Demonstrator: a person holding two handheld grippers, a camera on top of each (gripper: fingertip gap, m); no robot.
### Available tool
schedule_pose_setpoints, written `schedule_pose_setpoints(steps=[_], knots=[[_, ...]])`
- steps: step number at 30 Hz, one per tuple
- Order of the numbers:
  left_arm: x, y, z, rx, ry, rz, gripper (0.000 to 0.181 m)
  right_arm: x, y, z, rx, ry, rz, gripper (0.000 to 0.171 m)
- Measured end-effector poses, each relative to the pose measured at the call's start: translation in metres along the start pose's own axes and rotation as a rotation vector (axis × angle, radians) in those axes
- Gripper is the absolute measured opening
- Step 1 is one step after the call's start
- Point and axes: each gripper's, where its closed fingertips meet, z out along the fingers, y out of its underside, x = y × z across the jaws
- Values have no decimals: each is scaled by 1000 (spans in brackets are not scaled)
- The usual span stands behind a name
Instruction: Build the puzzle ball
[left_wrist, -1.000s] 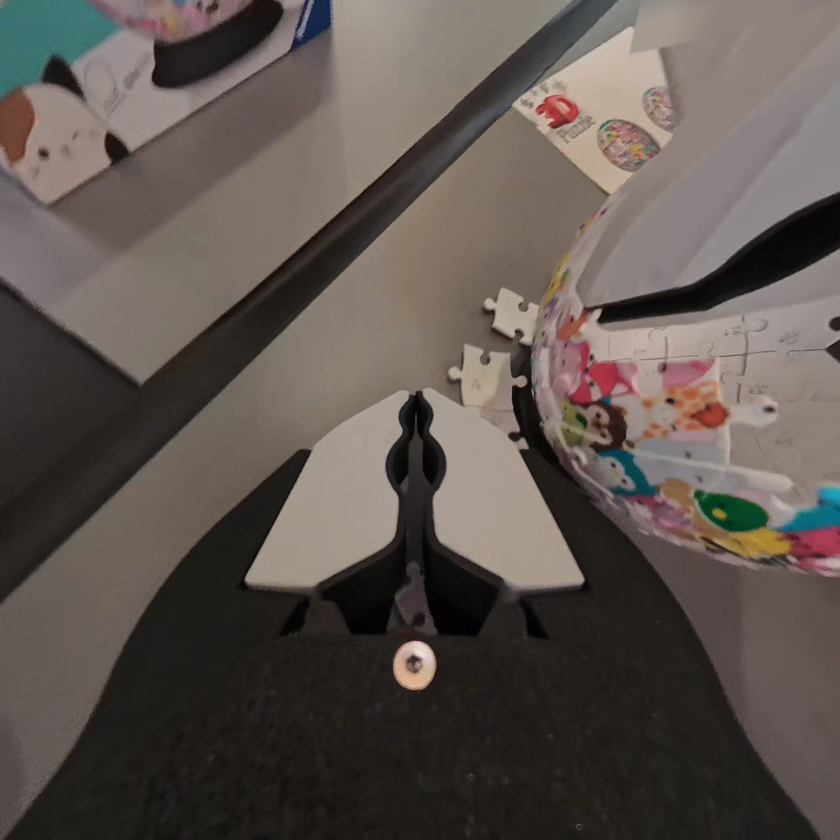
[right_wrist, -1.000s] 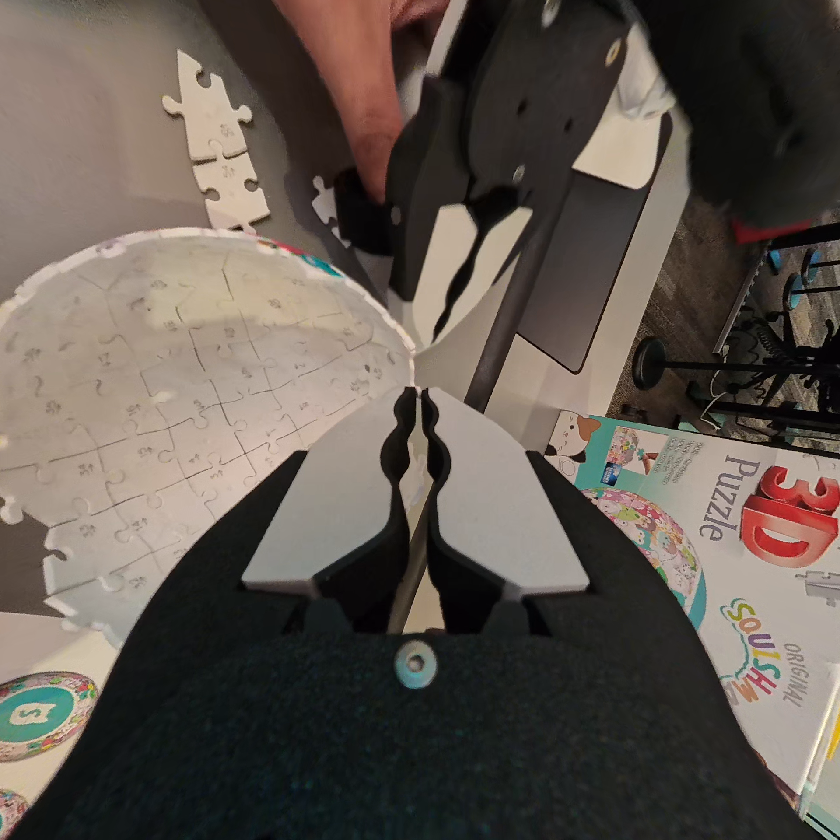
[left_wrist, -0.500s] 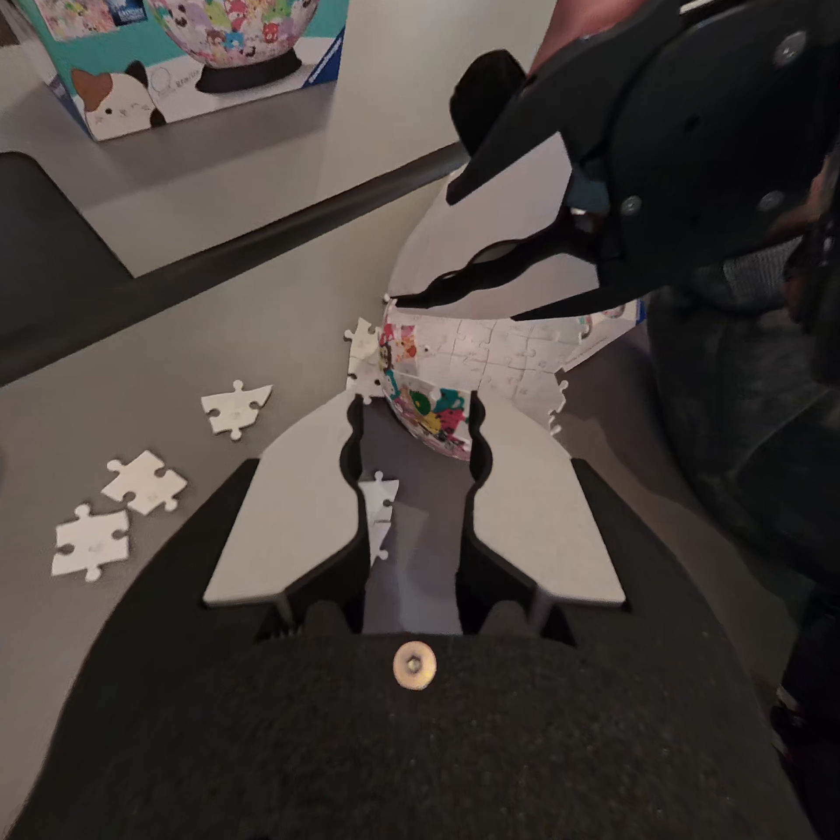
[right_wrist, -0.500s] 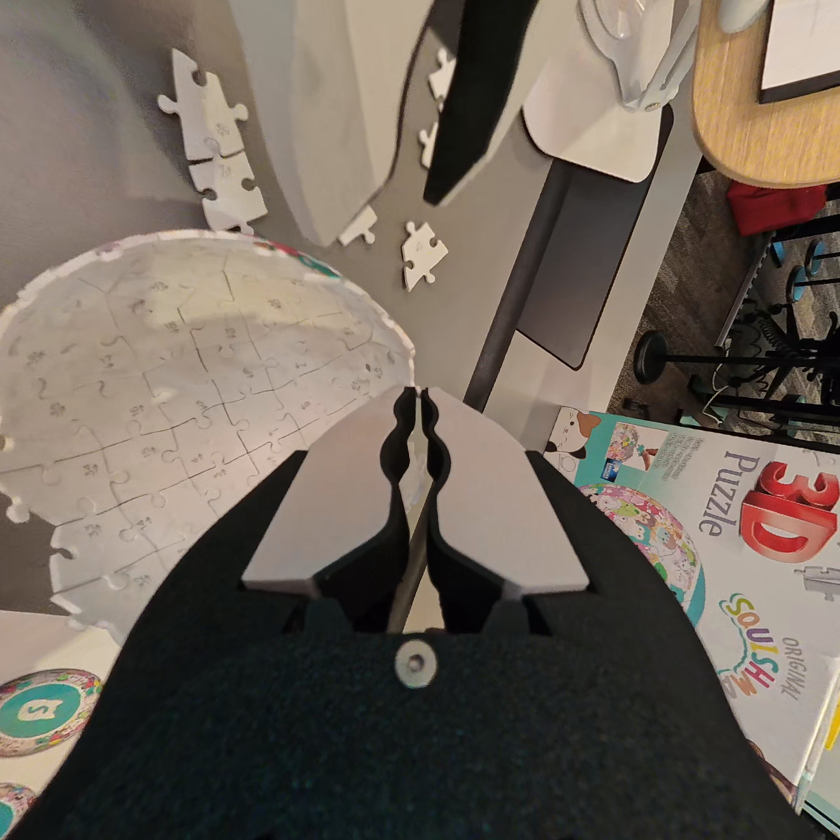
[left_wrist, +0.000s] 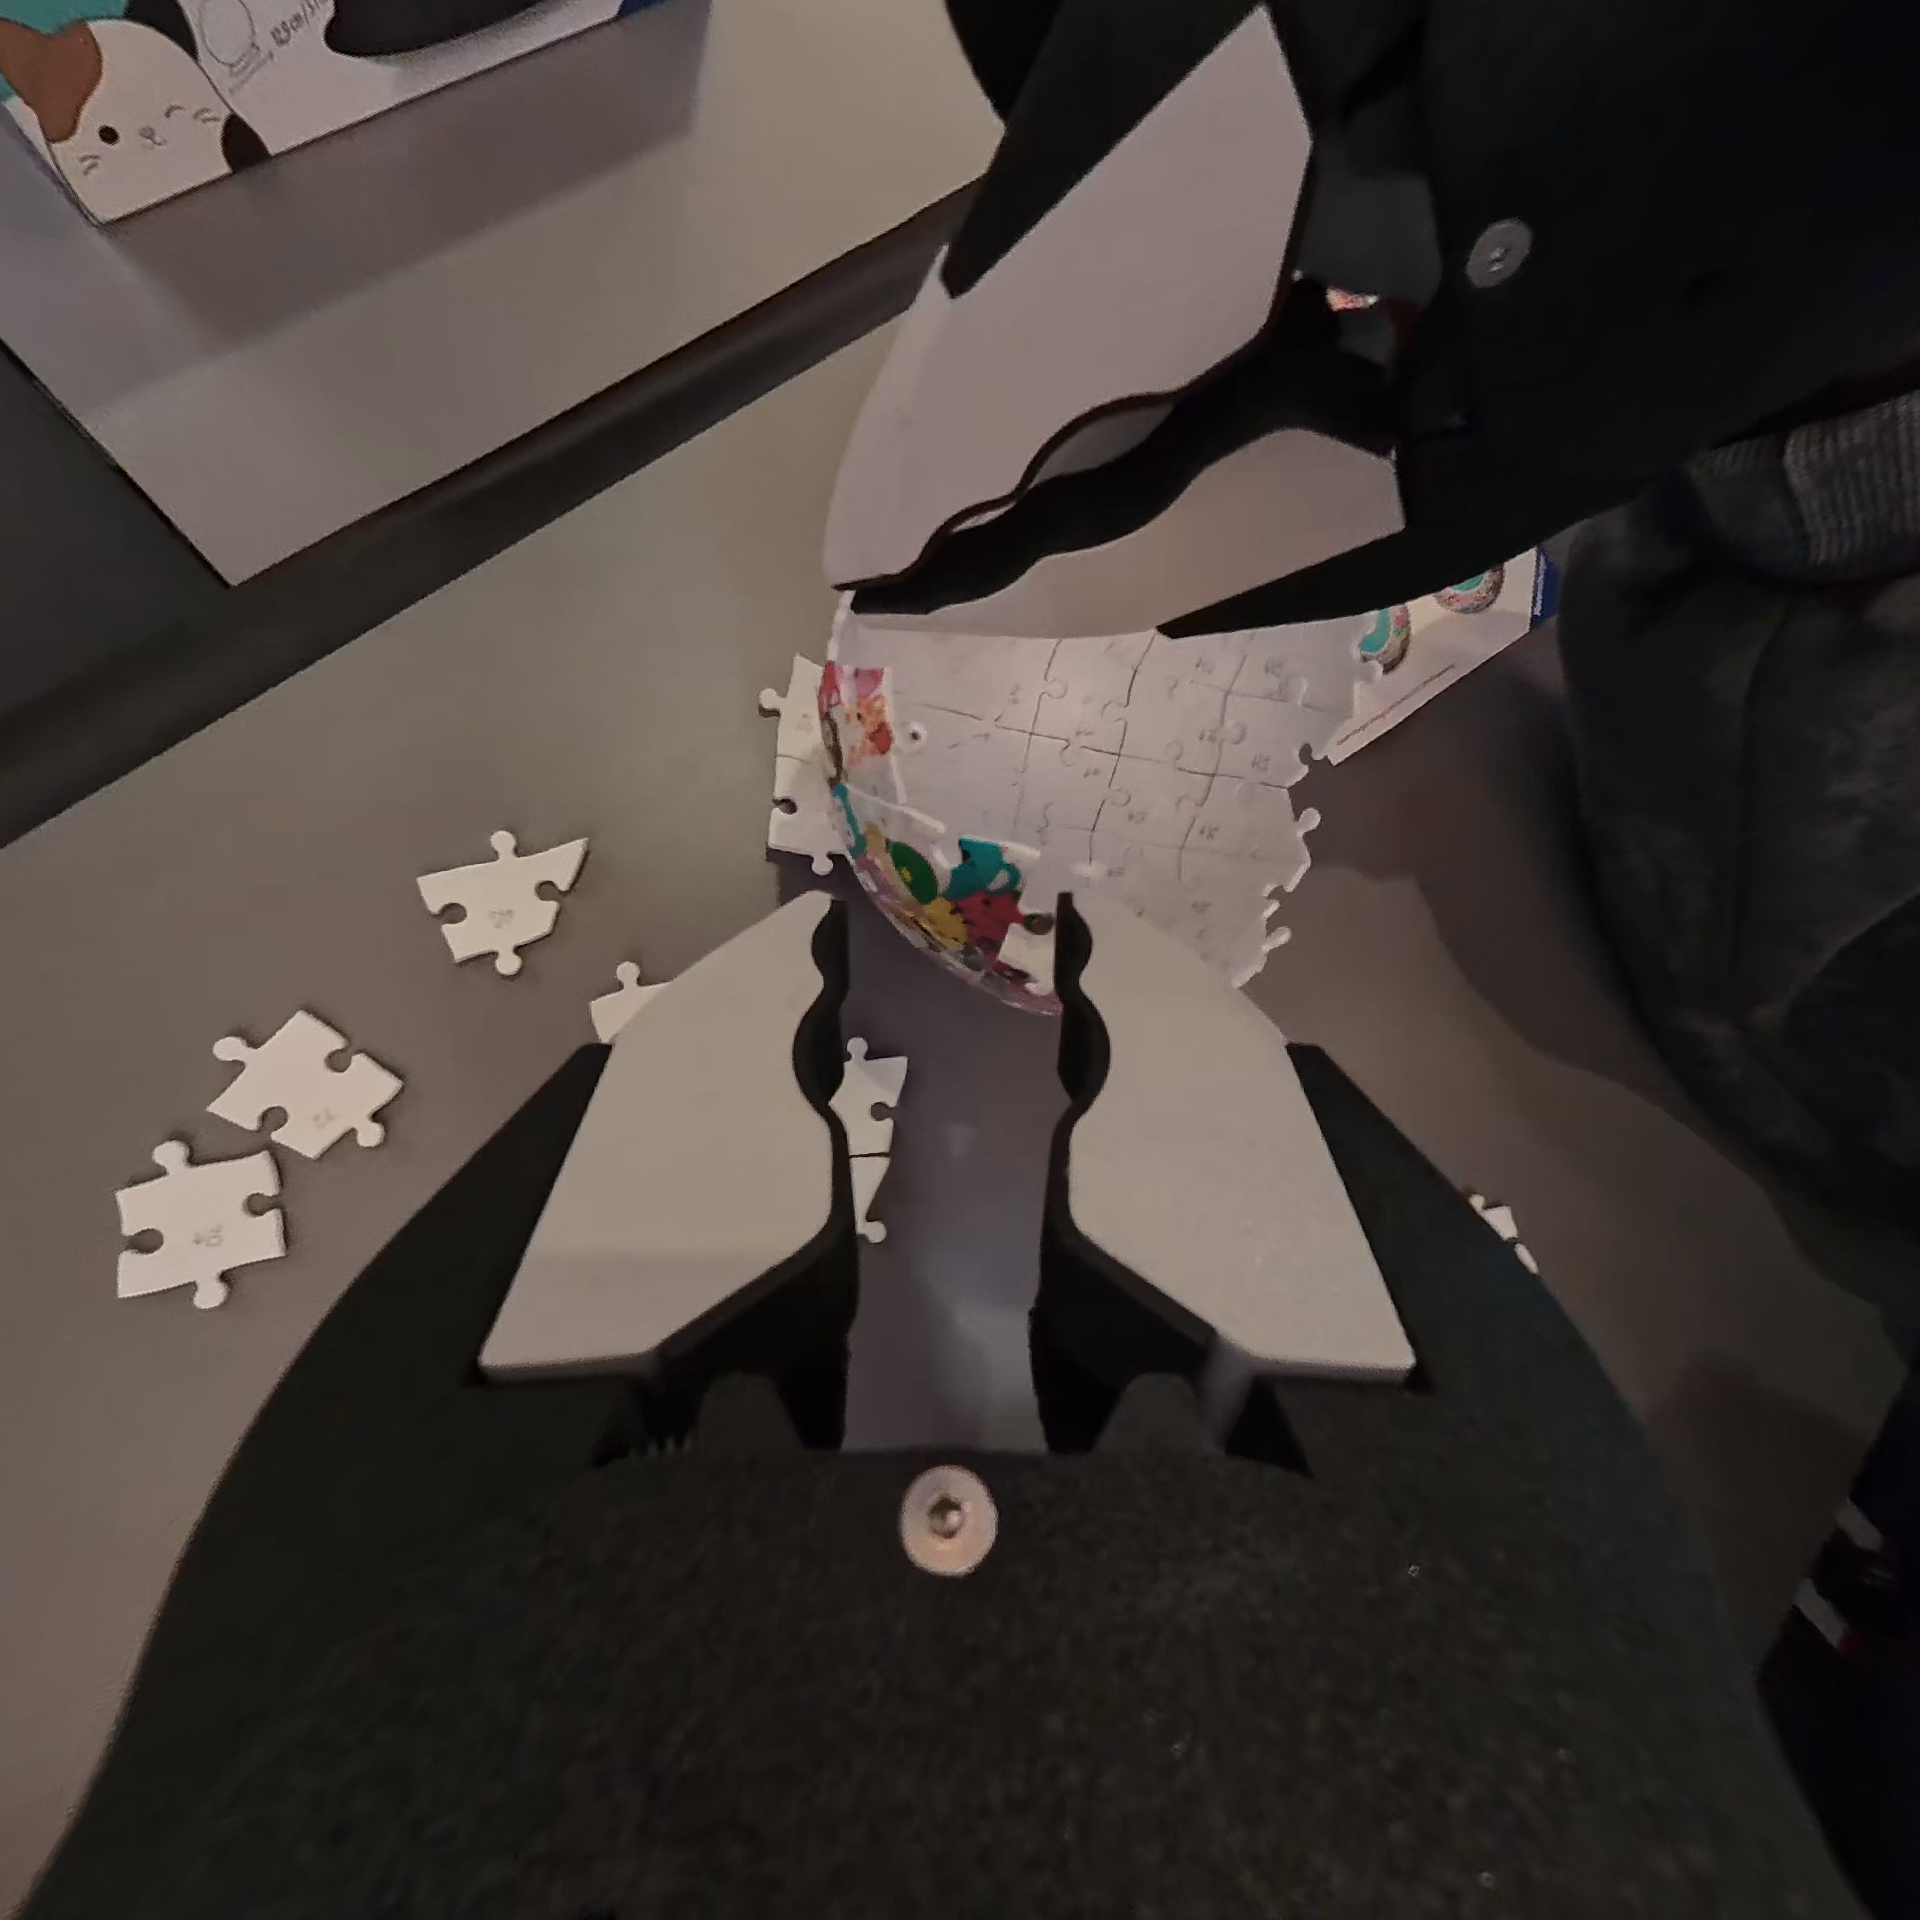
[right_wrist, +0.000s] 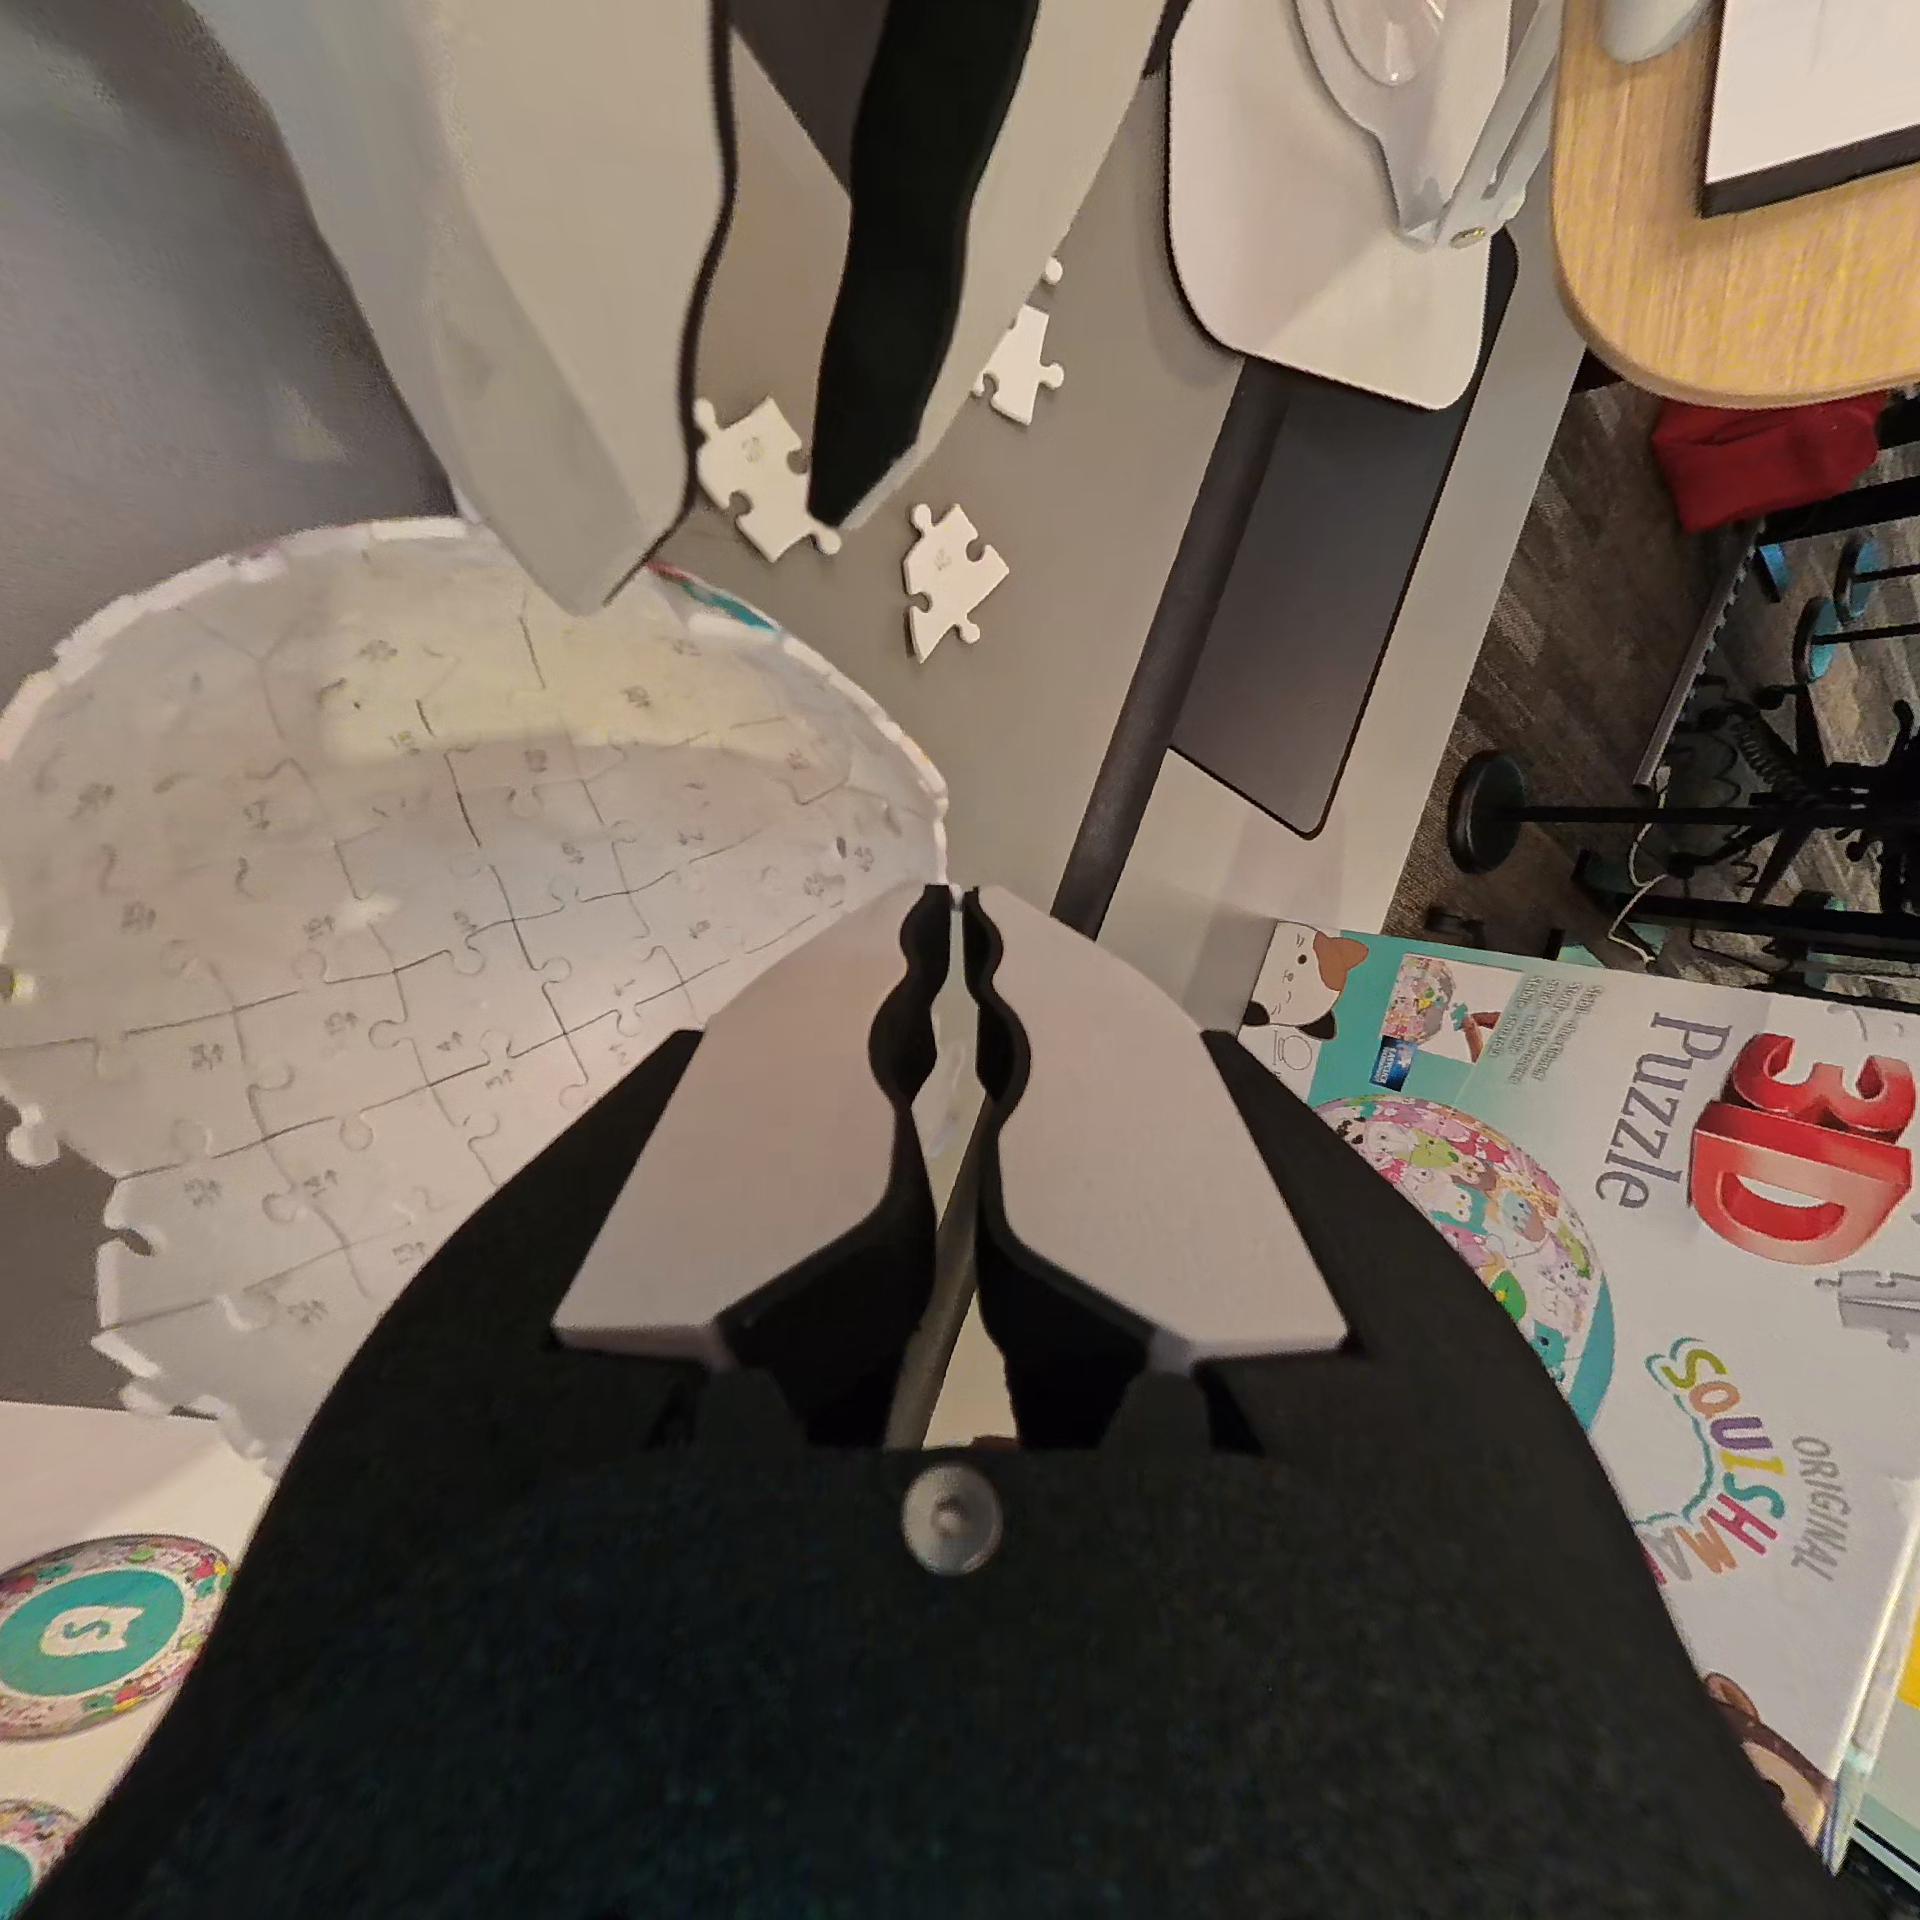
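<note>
Grey table (left_wrist: 312, 935) strewn with loose white puzzle pieces (left_wrist: 307, 1086), a dark rail crossing at 10 o'clock, the printed puzzle box (right_wrist: 1662, 1195) at 3 o'clock in the right wrist view. Beyond the edge, carpet, a wooden tabletop (right_wrist: 1662, 260) at 1 o'clock and black stands. Half-built puzzle ball (left_wrist: 1091, 790), open like a bowl, white inside, colourful outside, just past the left gripper (left_wrist: 951, 914) at 12 o'clock. Left jaws spread wide, empty, over the table. Right gripper (right_wrist: 956, 899) pinched on the ball's rim, shell spreading toward 9 o'clock.
</note>
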Motion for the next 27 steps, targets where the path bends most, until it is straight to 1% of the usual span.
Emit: schedule_pose_setpoints(steps=[8,12,14,16,17,19,21,24,27], knots=[[2,-2,0,18,60,-20,37,0,1,1,-17,6,0,3],[6,-18,-11,112,143,-29,36,0,1,1,-21,8,5,2],[-8,-26,-16,176,127,-38,29,0,1,1,-22,9,8,2],[-27,-26,-13,193,82,-50,21,0,1,2,-25,11,9,3],[-36,-24,-7,183,60,-45,18,1,1,2,-26,12,10,3],[-56,-18,12,150,9,-16,7,1,0,2,-27,14,9,3],[-66,-17,33,141,-2,47,0,0,-1,3,-27,14,6,3],[-72,-14,62,88,-1,142,0,0,-3,4,-29,15,5,3],[-66,-9,80,45,38,223,0,0,-2,5,-34,14,7,3]])
